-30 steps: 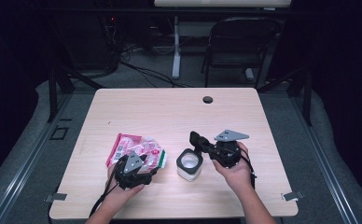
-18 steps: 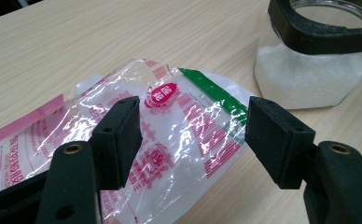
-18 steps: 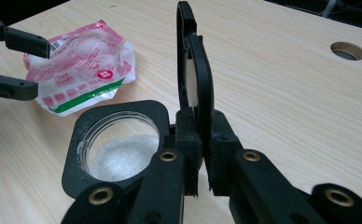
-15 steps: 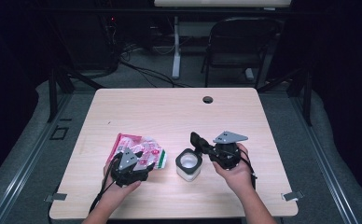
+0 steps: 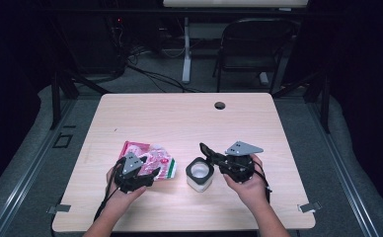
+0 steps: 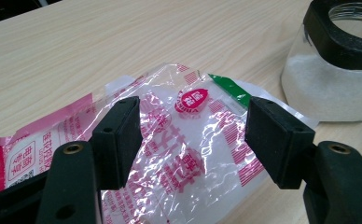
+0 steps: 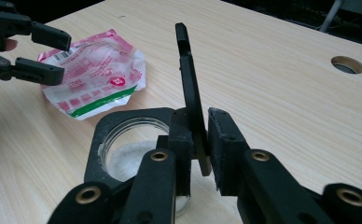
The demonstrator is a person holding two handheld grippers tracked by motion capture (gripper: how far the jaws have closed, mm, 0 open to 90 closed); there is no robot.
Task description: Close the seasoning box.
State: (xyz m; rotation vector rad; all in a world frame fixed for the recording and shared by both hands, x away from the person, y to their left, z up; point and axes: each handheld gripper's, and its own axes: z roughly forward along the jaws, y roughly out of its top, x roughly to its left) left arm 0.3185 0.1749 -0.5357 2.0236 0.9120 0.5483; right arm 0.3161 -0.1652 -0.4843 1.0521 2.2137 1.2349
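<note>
Jar [image 5: 200, 174] of white powder, its square black collar open at the top, stands on the wooden table [image 5: 179, 118] just beside and below the right gripper [image 5: 210, 154], whose jaws sit over the collar's near edge. Between those jaws rises the jar's flat black lid [image 7: 188, 79], hinged upright on the collar; in the right gripper view the left pad lies against the lid's base while a thin gap shows at the right pad, the jaws having just been opening, so the lid stands between them rather than clamped. The right hand [image 5: 246, 180] carries that gripper from the near edge of the table, the grey three-cornered plate on top. Off to the jar's far side from that gripper lies a crumpled clear packet [image 5: 155, 163] printed in pink with a green strip, flat on the table and just apart from the jar. The left gripper [image 5: 150, 174] hovers at the packet's near end with its jaws spread wide; in the left gripper view both black pads [image 6: 118, 135] stand clear on either side of the packet [image 6: 188, 149], gripping nothing, with the jar [image 6: 333, 84] near the right pad. A round cable hole [image 5: 219, 105] lies well beyond both grippers.
</note>
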